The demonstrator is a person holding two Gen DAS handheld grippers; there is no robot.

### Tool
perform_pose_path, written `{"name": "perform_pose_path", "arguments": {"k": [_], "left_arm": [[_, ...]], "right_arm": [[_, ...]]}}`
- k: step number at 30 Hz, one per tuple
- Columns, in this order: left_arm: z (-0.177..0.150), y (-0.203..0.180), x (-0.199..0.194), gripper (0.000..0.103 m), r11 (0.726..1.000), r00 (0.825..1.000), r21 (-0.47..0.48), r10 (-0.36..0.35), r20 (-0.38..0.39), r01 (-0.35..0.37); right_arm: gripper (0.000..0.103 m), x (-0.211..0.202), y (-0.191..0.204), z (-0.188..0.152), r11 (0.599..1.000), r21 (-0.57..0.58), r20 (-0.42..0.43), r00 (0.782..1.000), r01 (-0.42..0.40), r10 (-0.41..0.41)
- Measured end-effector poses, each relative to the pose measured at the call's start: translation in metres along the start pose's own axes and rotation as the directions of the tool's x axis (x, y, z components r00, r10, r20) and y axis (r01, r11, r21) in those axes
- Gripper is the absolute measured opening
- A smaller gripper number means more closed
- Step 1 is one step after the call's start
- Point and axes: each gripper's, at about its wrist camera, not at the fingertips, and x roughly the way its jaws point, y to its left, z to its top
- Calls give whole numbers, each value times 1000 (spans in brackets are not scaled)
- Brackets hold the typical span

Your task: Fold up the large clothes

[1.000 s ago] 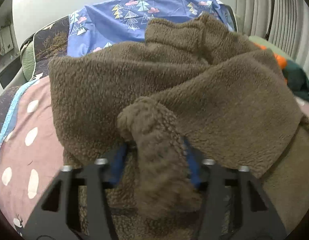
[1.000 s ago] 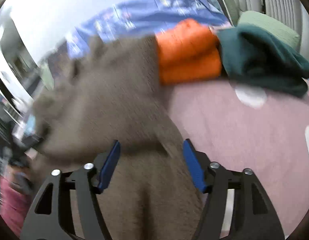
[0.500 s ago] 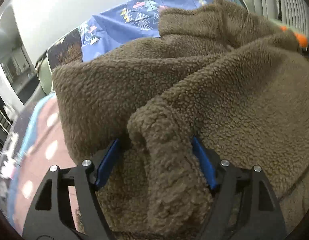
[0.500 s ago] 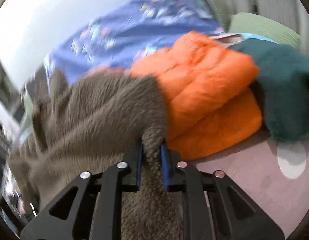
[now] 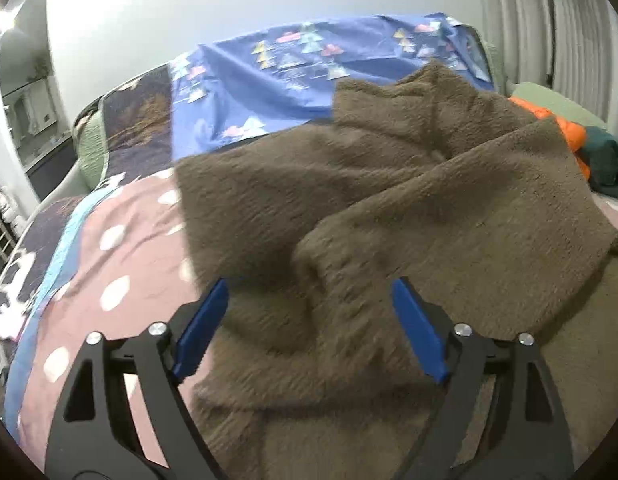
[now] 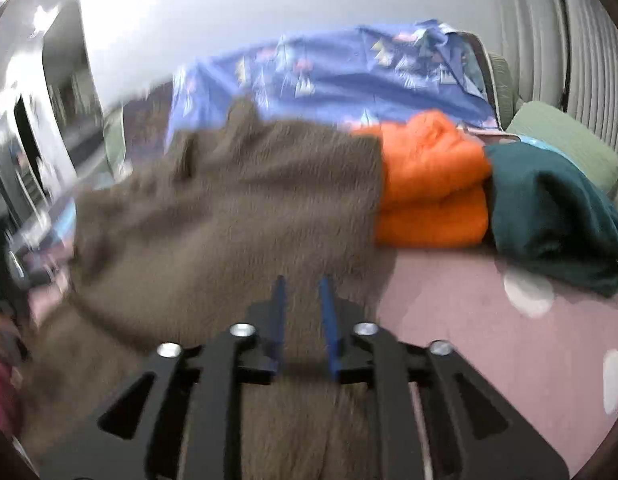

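A large brown fleece garment point(image 5: 389, 200) lies spread over the pink, white-dotted bed cover point(image 5: 121, 264). My left gripper point(image 5: 309, 286) hovers over its near fold with the jaws wide and still opening. The fleece lies under and between the blue pads point(image 5: 201, 332), which do not touch it. In the blurred right wrist view the same fleece point(image 6: 229, 208) fills the left half. My right gripper point(image 6: 303, 280) stands at the fleece's right edge, its jaws a narrow gap apart and opening. Fleece shows in the gap, and no fold stands up between the pads.
A folded orange garment point(image 6: 429, 188) and a folded dark teal one point(image 6: 549, 208) sit at the back right of the bed cover point(image 6: 469, 340). A blue patterned quilt point(image 5: 309, 80) lies behind the fleece. A green pillow point(image 6: 565, 140) rests by the curtain.
The left jaws have spread off the fleece fold, which has sunk flat. The right jaws closed on the fleece edge, then parted a little, and that gripper drew back from the orange pile.
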Motion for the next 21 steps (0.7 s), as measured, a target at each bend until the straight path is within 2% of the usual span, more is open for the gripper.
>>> {"name": "perform_pose_path", "arguments": {"k": [1, 2, 3, 6, 7, 8, 10, 13, 16, 21], "left_arm": [[-8, 5, 5, 88, 1000, 999, 1, 18, -34, -18], [-16, 10, 10, 90, 1000, 997, 5, 31, -66, -31], [-27, 18, 15, 91, 999, 993, 4, 43, -112, -43], [-52, 44, -2, 90, 996, 983, -26, 85, -162, -91], [-58, 53, -10, 90, 995, 984, -30, 91, -156, -96], [-66, 62, -19, 90, 995, 985, -39, 88, -147, -94], [-90, 85, -39, 91, 995, 988, -88, 35, -153, -49], [-124, 103, -53, 91, 987, 979, -156, -56, -195, 26], [-153, 108, -57, 91, 982, 965, -180, -105, -240, 62], [-173, 107, -66, 90, 946, 951, -280, -229, -208, 167]], "right_arm": [[22, 22, -4, -13, 998, -10, -89, 994, 63, -64], [20, 30, -11, -20, 998, 9, -104, 993, 56, -54], [20, 29, -18, -25, 998, 46, -93, 995, 33, -28], [23, -7, -31, -27, 989, 144, -15, 999, -32, 35], [27, -26, -35, -31, 987, 157, 26, 999, -41, 37], [37, -37, -39, -36, 986, 165, 46, 999, -37, 30], [46, -52, -55, -50, 979, 202, 53, 998, -26, 15], [47, -64, -75, -81, 962, 269, 7, 999, -49, 49], [47, -74, -80, -112, 943, 323, -18, 996, -78, 89], [47, -80, -78, -143, 903, 398, -15, 983, -164, 185]]}}
